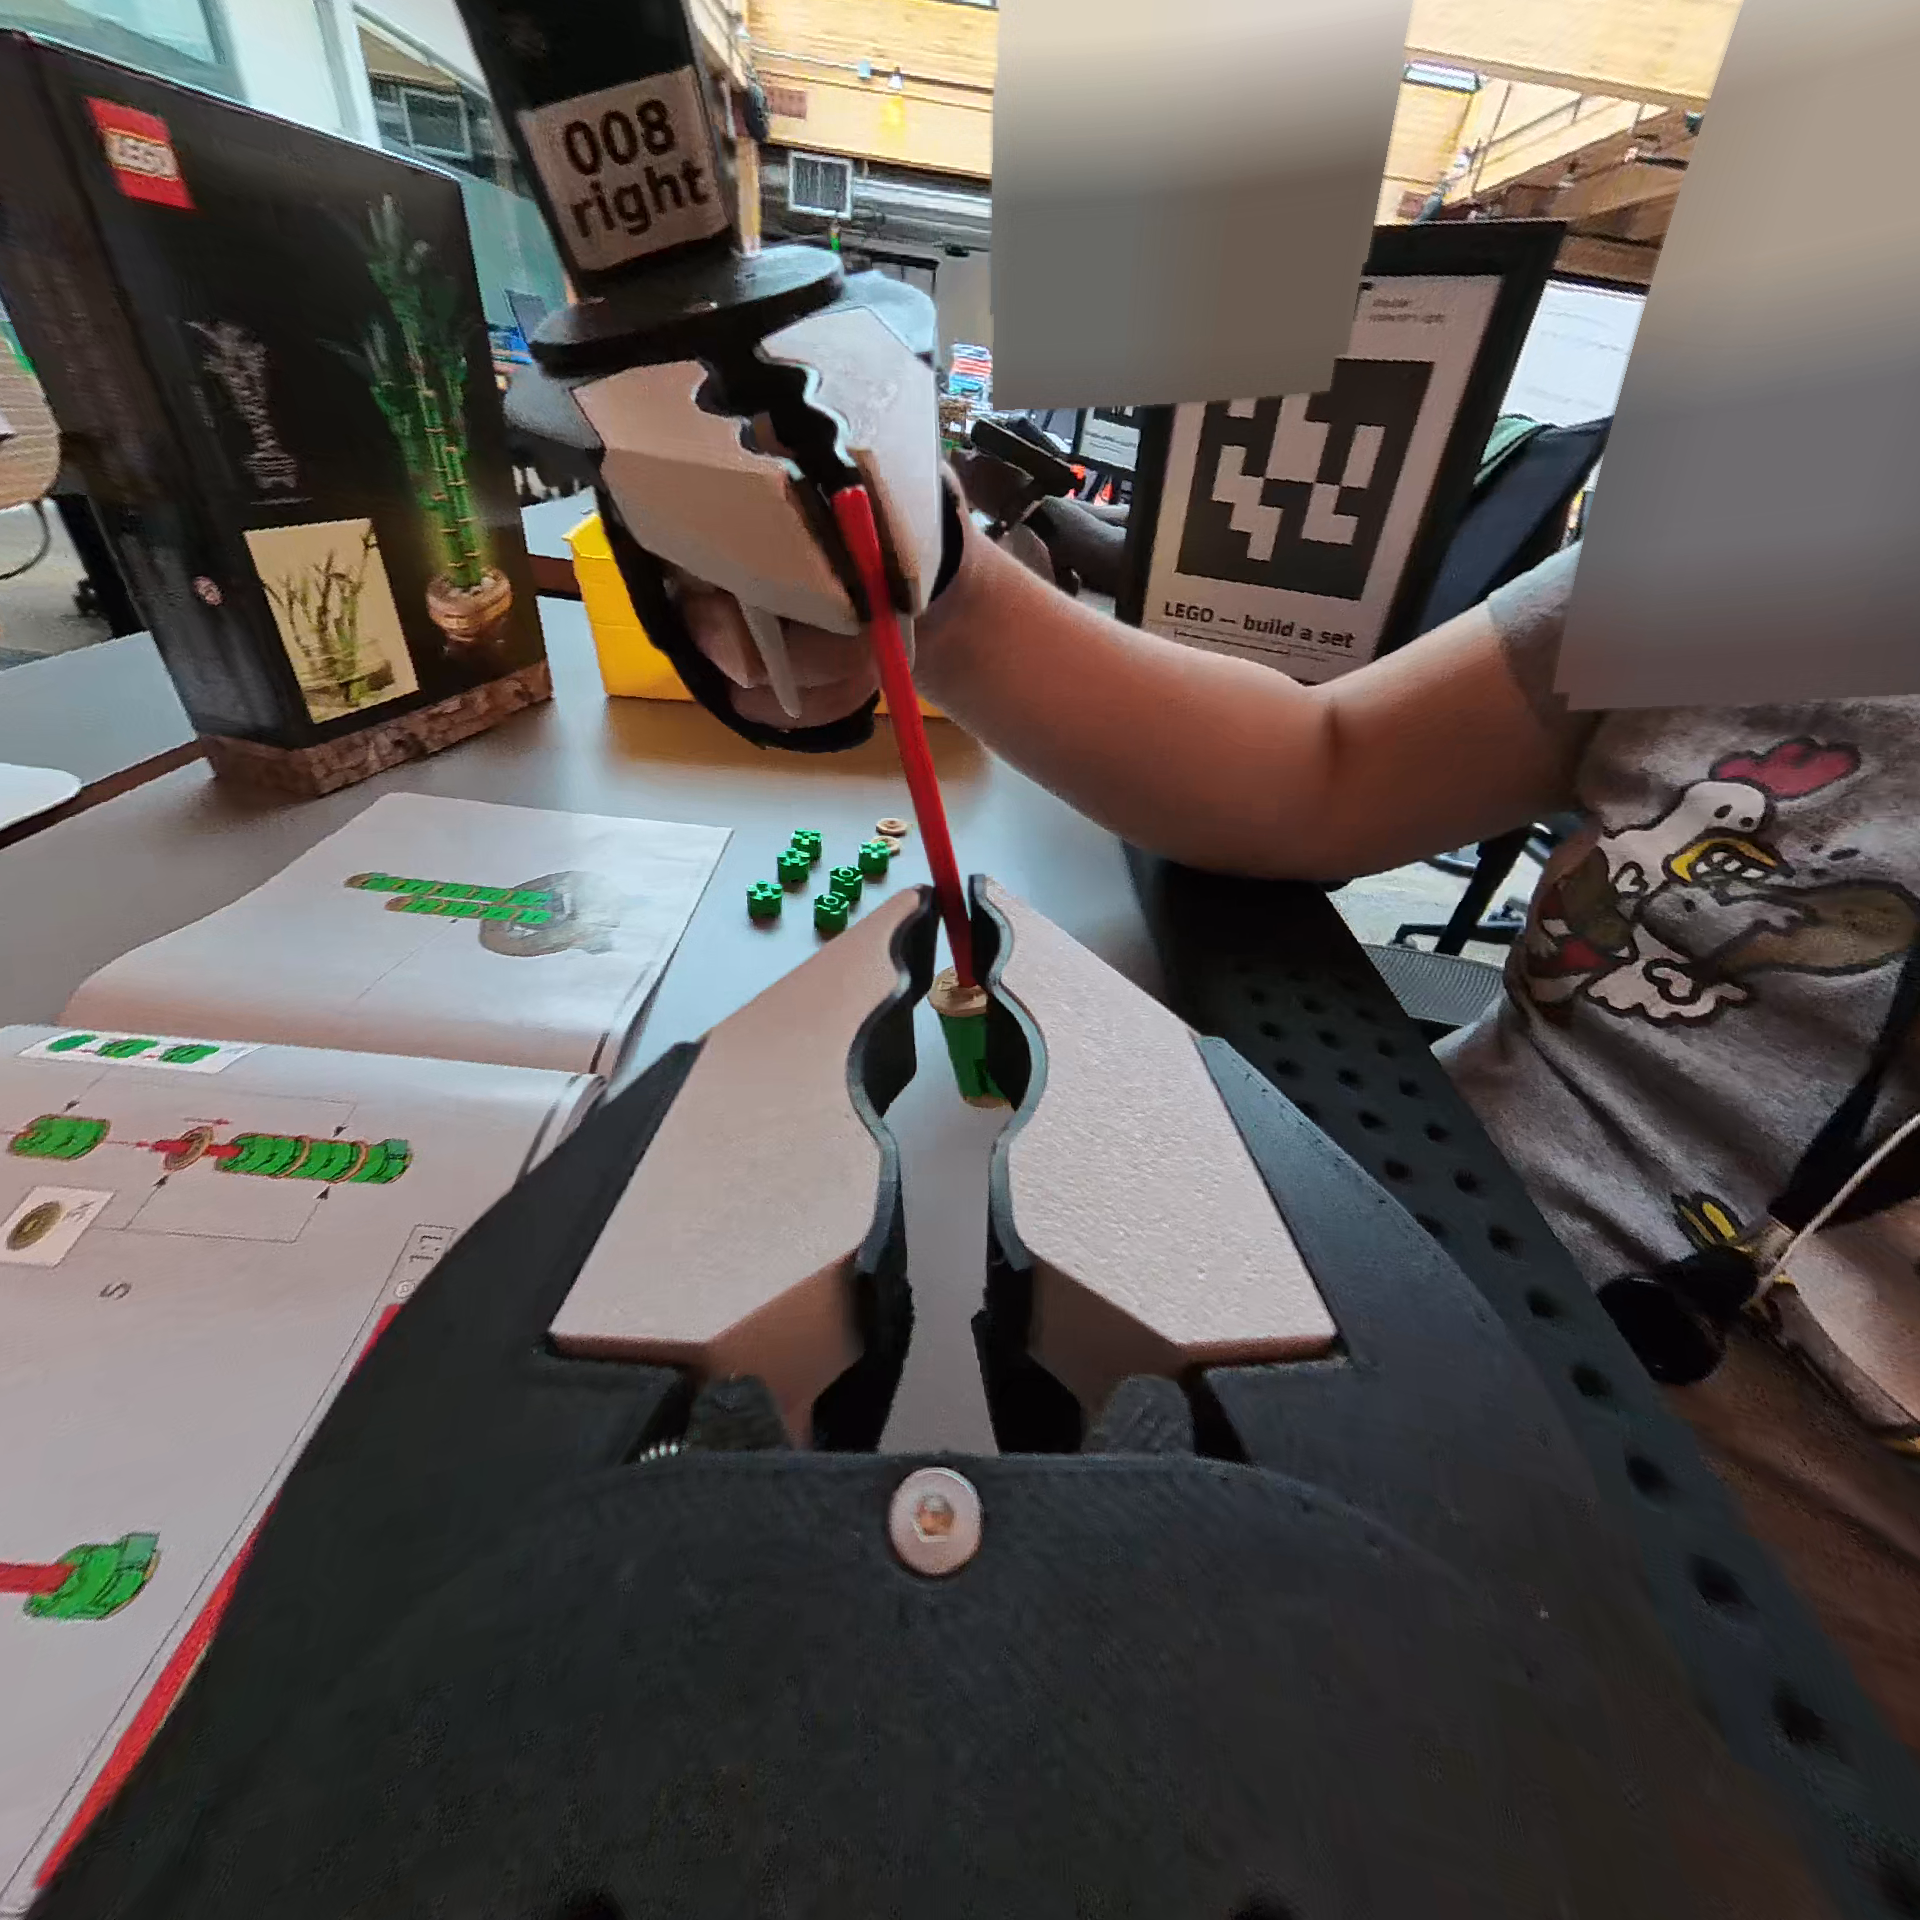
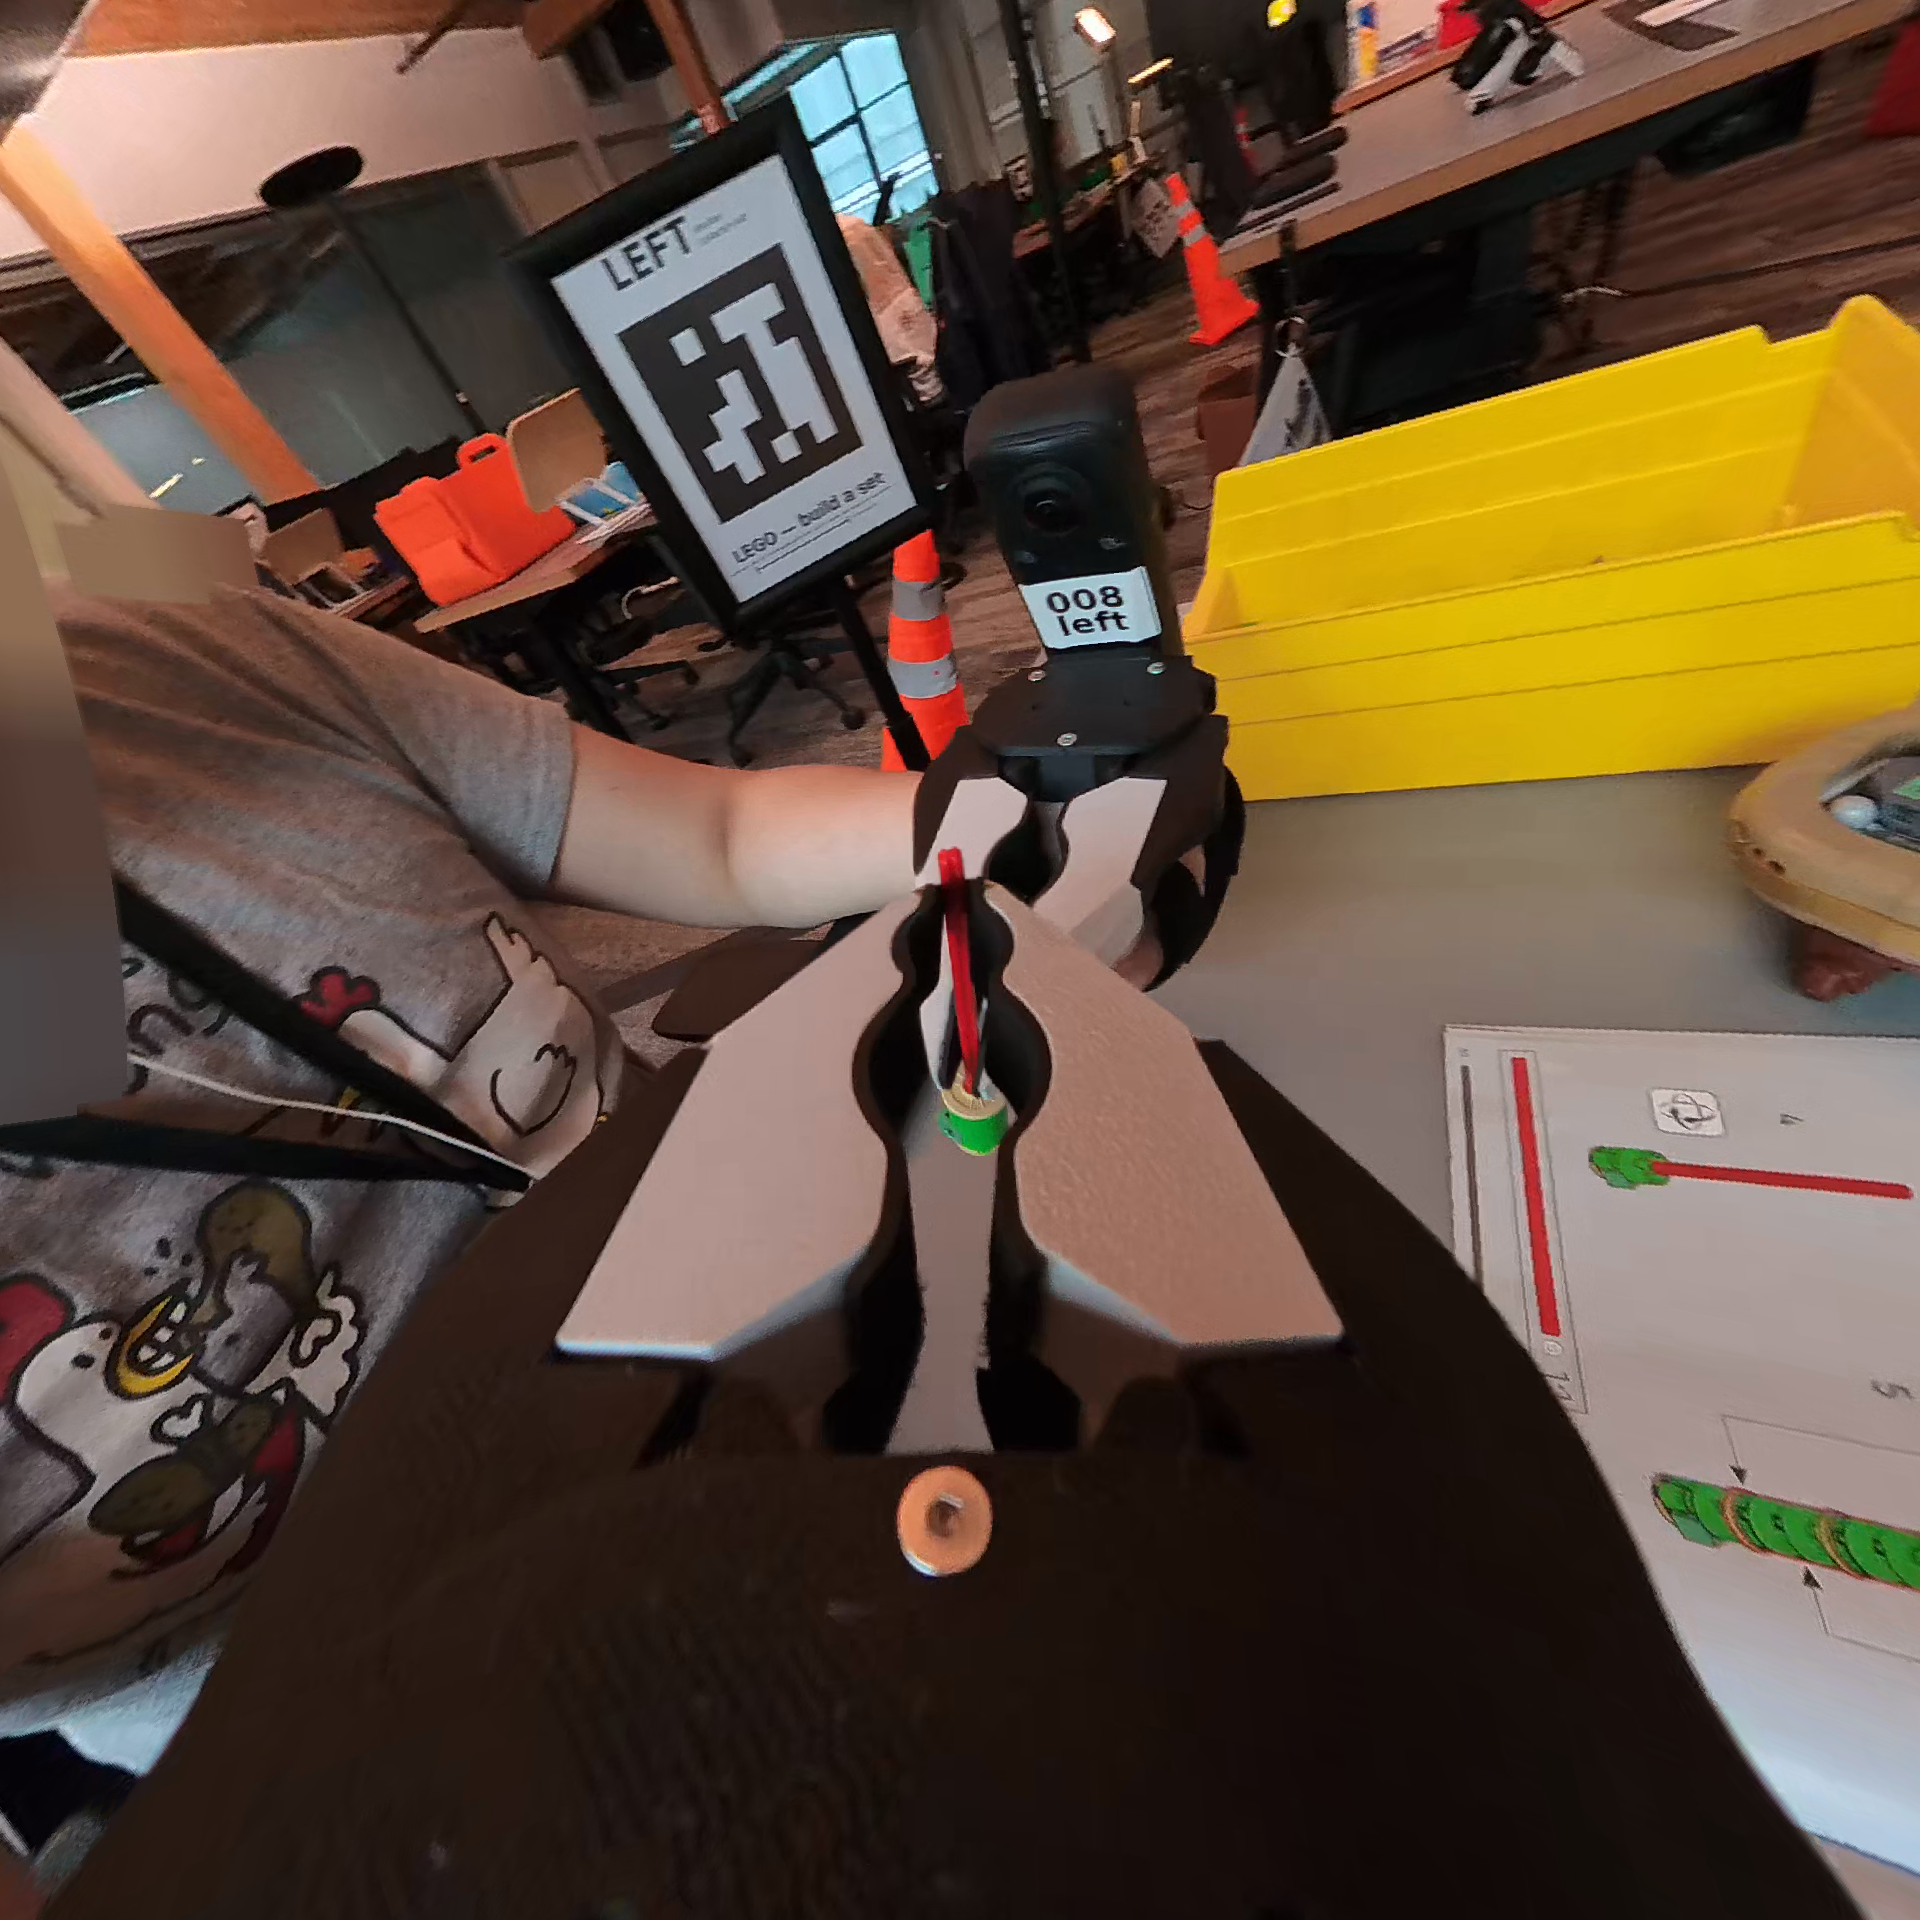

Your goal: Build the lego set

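A red rod (image 1: 914, 748) stands slanted over the table. A short stack of green round bricks with a tan ring on top (image 1: 966, 1049) is threaded on its lower end. My left gripper (image 1: 953, 902) is shut on the rod just above the stack, which sits in the hollow behind the fingertips. My right gripper (image 1: 850, 497) is shut on the rod's upper end. In the right wrist view the right gripper (image 2: 951, 899) pinches the rod (image 2: 966, 997), with the stack (image 2: 974, 1127) below. The left gripper's fingers (image 2: 1101, 862) show beyond it.
Several loose green round bricks (image 1: 821, 873) and a tan ring (image 1: 890, 826) lie beyond the open instruction booklet (image 1: 395, 935). The set's box (image 1: 291, 468) stands at the back left. A yellow bin (image 2: 1558, 582) and a tan pot base (image 2: 1829, 831) are nearby. The person sits close. Spacing between my two grippers at the tips: around 5 cm. The tan pot base (image 2: 1829, 831) lies around 25 cm away from my left fingertips.
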